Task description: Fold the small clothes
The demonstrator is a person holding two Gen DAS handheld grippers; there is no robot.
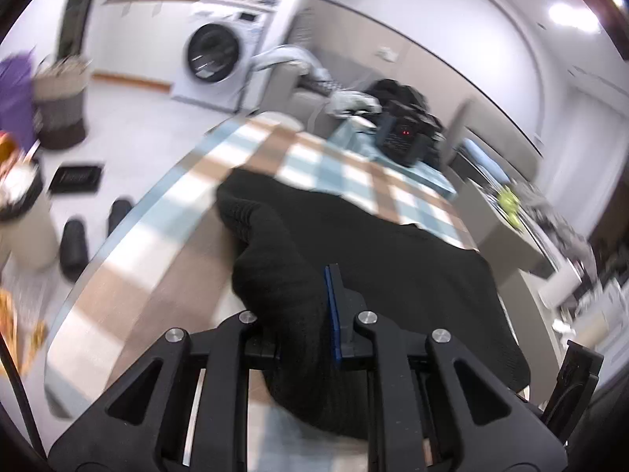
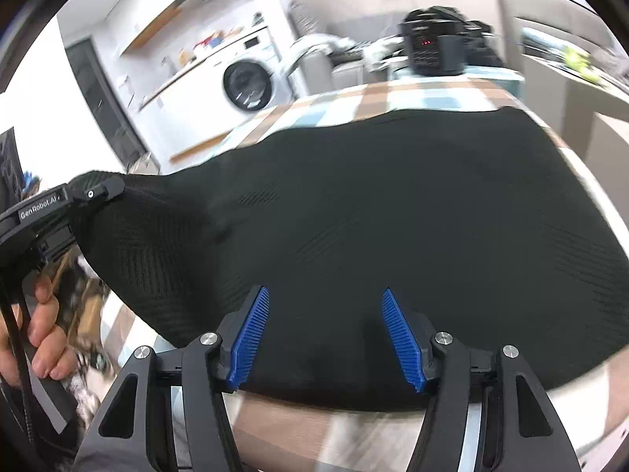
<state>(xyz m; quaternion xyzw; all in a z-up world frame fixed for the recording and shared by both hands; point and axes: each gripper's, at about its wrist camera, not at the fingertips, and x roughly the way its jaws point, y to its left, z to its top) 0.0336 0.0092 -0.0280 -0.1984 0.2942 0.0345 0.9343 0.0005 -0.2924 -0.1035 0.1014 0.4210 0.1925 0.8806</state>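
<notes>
A black knit garment [image 2: 373,196] lies spread on the checked tablecloth [image 2: 377,94]. In the left wrist view one end of the black garment [image 1: 393,275] is bunched up and lifted between the jaws of my left gripper [image 1: 298,295], which is shut on it. Only one blue pad [image 1: 332,306] shows; the fabric hides the other. In the right wrist view the left gripper [image 2: 94,192] holds the garment's left corner off the table, with a hand [image 2: 43,330] on its handle. My right gripper [image 2: 326,295] is open above the garment's near edge, its blue pads apart.
A black device with a red display [image 2: 428,51] and a pile of clothes stand at the table's far end. A washing machine [image 1: 214,55], a woven basket [image 1: 61,98] and a pair of dark slippers [image 1: 74,244] are on the floor to the left.
</notes>
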